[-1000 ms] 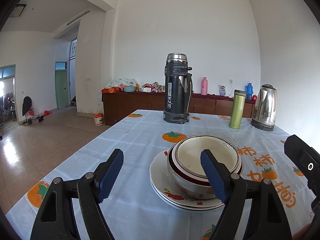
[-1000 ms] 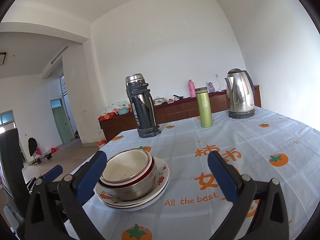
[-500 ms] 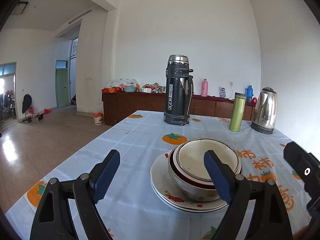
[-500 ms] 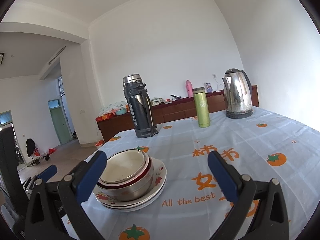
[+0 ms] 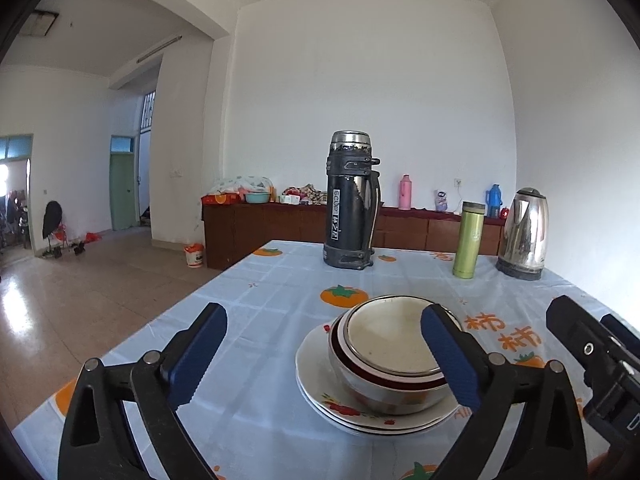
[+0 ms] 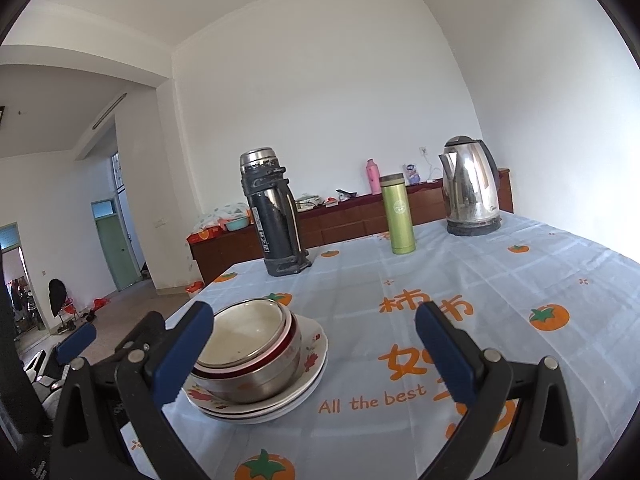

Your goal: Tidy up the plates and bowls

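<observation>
A stack of nested steel bowls with a red band sits on a stack of white flowered plates on the table. My left gripper is open and empty, held just in front of the stack, its right finger overlapping the bowls in view. My right gripper is open and empty, to the right of the stack, with its left finger in front of the bowls. The left gripper also shows in the right wrist view at far left.
The table has a light blue cloth with orange persimmon prints. At its far end stand a tall black thermos, a green flask and a steel kettle. A brown sideboard stands behind.
Both grippers have drawn back and risen slightly from the stack. The bowls and plates have not moved. Both stay open.
</observation>
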`<move>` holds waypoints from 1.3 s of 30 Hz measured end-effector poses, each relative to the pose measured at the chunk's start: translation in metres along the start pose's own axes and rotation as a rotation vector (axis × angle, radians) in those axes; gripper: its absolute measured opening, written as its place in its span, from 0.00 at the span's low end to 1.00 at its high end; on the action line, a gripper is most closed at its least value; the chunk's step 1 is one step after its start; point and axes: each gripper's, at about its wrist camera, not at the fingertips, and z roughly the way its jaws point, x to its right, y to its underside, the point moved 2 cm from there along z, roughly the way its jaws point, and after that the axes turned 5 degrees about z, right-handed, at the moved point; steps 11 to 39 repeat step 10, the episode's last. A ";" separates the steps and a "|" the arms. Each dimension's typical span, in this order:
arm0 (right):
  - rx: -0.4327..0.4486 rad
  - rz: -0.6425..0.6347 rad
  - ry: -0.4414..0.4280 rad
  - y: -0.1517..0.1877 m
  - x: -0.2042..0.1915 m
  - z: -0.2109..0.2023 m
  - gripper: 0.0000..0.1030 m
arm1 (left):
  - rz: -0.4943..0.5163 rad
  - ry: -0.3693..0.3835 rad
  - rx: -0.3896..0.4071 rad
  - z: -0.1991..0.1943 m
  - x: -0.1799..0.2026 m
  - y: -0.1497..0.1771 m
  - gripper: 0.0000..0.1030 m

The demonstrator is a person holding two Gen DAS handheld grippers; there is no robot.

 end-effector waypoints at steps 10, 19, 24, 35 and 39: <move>0.003 0.003 0.012 -0.001 0.001 -0.001 1.00 | 0.014 0.006 0.016 -0.002 0.005 -0.001 0.96; 0.003 0.003 0.012 -0.001 0.001 -0.001 1.00 | 0.014 0.006 0.016 -0.002 0.005 -0.001 0.96; 0.003 0.003 0.012 -0.001 0.001 -0.001 1.00 | 0.014 0.006 0.016 -0.002 0.005 -0.001 0.96; 0.003 0.003 0.012 -0.001 0.001 -0.001 1.00 | 0.014 0.006 0.016 -0.002 0.005 -0.001 0.96; 0.003 0.003 0.012 -0.001 0.001 -0.001 1.00 | 0.014 0.006 0.016 -0.002 0.005 -0.001 0.96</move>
